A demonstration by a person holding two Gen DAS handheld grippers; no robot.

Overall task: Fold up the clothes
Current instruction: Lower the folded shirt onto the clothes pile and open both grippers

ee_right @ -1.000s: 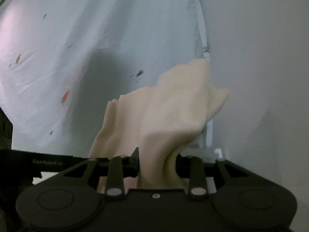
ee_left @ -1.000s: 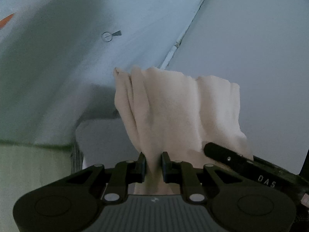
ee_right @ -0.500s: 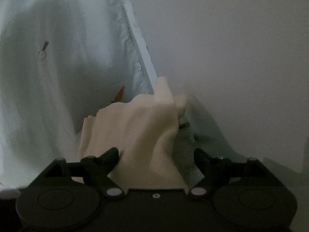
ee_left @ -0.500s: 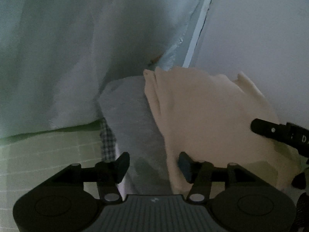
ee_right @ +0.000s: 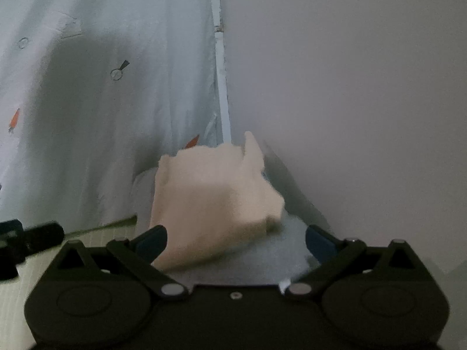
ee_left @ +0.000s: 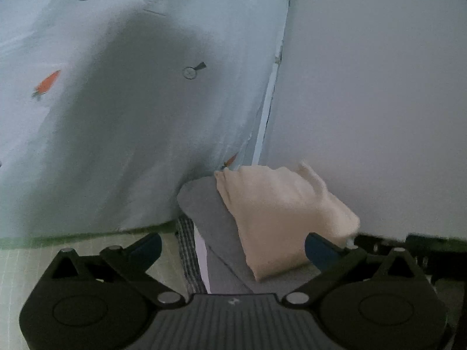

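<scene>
A folded cream garment [ee_left: 280, 218] [ee_right: 213, 201] lies loose on a grey folded garment [ee_left: 210, 213] [ee_right: 256, 259] in the corner against the wall. My left gripper [ee_left: 232, 246] is just in front of it. Its jaws are opening wide and the pads touch nothing. My right gripper [ee_right: 235, 238] is also opening, with the cream garment ahead in the gap but clear of both pads. Each view shows part of the other gripper at its edge: the right one [ee_left: 408, 242], the left one [ee_right: 23, 236].
A pale blue sheet with small carrot prints [ee_left: 116, 116] [ee_right: 87, 116] hangs at the left. A white wall [ee_left: 379, 102] [ee_right: 350, 87] closes the right. A checked fabric [ee_left: 186, 250] peeks from under the grey garment. The pale green gridded surface [ee_left: 29, 259] lies at lower left.
Both grippers held the cream garment up a second ago. They lowered it onto the grey garment, let go and drew back with the jaws spreading wide.
</scene>
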